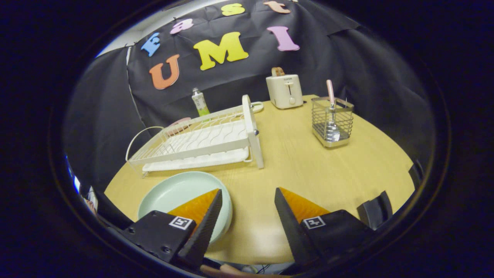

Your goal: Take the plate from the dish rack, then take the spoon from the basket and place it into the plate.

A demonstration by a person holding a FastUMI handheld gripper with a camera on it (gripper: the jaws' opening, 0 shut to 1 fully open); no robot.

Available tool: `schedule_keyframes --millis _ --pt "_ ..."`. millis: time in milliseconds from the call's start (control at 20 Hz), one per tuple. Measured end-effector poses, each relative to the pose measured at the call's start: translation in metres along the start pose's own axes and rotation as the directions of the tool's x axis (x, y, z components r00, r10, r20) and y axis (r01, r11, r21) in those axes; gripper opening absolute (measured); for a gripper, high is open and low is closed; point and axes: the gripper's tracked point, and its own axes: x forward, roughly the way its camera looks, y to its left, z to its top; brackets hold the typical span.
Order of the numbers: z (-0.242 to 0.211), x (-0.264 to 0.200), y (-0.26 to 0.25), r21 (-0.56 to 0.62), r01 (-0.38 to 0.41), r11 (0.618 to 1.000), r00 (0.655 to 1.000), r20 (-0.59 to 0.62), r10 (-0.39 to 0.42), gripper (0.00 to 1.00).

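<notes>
A pale green plate (178,192) lies flat on the wooden table (308,170), just in front of the white dish rack (200,141). My gripper (248,192) is open, and its left finger hangs over the plate's near right rim with nothing held. The rack stands beyond the fingers, to the left. Farther off to the right stands a wire basket (332,121), and a spoon (331,104) with a pink handle stands upright in it.
A cream toaster (285,90) with a slice of bread in it stands at the table's far edge, left of the basket. A green-and-white tube (200,102) stands behind the rack. A dark chair back (376,208) shows at the table's near right edge.
</notes>
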Motion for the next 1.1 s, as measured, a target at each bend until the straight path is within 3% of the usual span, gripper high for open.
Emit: schedule_keyframes --millis 100,300,650,900,1100 --pt "0.019 -0.002 -0.016 -0.034 0.021 0.999 0.998 0.067 -0.019 0.99" --pt "0.053 -0.009 -0.037 -0.042 -0.029 0.999 0.989 0.146 0.035 1.0" --pt "0.133 0.011 -0.117 -0.047 0.078 0.996 0.967 0.247 -0.064 1.0" --pt "0.179 0.058 -0.158 0.0 0.11 0.994 0.966 0.236 -0.106 1.0" --pt "0.197 0.091 -0.171 -0.008 0.093 0.996 0.974 0.206 -0.09 0.99"
